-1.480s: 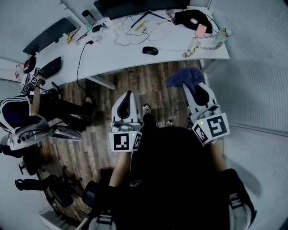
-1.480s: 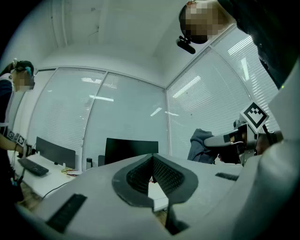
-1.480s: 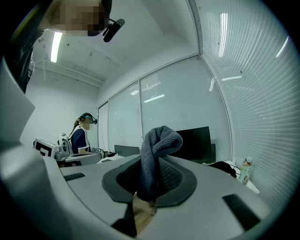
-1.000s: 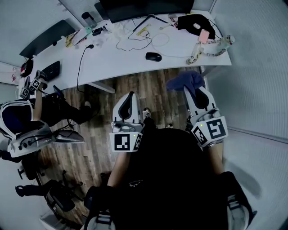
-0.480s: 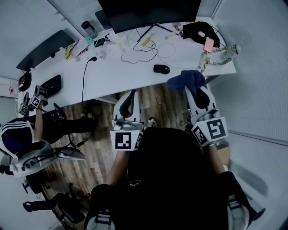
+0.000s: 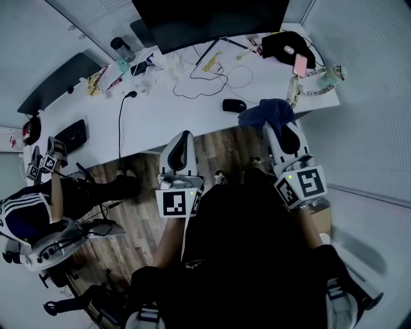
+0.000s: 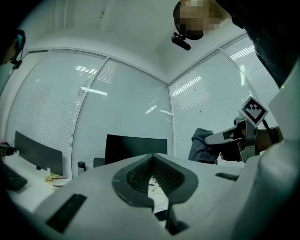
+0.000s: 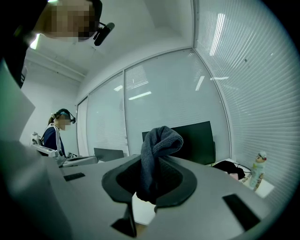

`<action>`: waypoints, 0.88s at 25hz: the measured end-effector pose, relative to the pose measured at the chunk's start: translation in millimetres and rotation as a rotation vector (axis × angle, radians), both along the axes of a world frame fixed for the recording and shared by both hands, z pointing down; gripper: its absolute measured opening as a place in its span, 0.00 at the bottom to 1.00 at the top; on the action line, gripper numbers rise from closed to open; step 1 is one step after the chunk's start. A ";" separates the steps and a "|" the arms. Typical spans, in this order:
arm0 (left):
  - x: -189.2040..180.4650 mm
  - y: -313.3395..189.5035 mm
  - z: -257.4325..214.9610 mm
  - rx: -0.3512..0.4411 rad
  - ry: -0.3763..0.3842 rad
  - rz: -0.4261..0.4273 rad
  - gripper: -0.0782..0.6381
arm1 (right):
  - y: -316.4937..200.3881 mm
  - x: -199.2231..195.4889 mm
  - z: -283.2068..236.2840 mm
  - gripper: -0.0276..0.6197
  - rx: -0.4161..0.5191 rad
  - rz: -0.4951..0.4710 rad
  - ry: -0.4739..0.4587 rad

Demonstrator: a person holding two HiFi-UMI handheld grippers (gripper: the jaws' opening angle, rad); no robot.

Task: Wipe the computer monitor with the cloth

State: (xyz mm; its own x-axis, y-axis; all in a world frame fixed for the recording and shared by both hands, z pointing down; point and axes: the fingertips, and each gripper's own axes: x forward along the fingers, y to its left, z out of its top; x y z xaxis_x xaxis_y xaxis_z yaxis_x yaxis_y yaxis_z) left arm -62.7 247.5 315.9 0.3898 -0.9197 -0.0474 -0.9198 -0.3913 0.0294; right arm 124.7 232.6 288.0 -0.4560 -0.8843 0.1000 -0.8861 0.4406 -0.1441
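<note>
A dark blue cloth (image 6: 264,114) is held clamped in the right hand-held gripper (image 6: 280,132) right of centre, at the white surface's (image 6: 160,96) front edge, the left hand-held gripper (image 6: 182,138) is closed and empty, and the computer monitor (image 6: 212,19) is seen at top.

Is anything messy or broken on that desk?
Nothing looks spilled or broken. The desk is just cluttered: a loose black cable snakes across it, and the mouse sits near its front edge.
</note>
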 end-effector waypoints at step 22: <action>58.6 -133.4 3.9 -0.026 -0.029 -0.151 0.12 | -172.1 50.3 15.8 0.14 -0.039 -0.154 -0.016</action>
State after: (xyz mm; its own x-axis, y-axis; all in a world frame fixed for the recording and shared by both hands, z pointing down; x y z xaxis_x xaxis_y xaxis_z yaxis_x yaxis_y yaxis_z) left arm -4.2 114.1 319.8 0.2474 -0.9688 -0.0134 -0.9688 -0.2476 0.0100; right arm 175.1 60.4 303.8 -0.5881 -0.7991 0.1248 -0.8056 0.5651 -0.1778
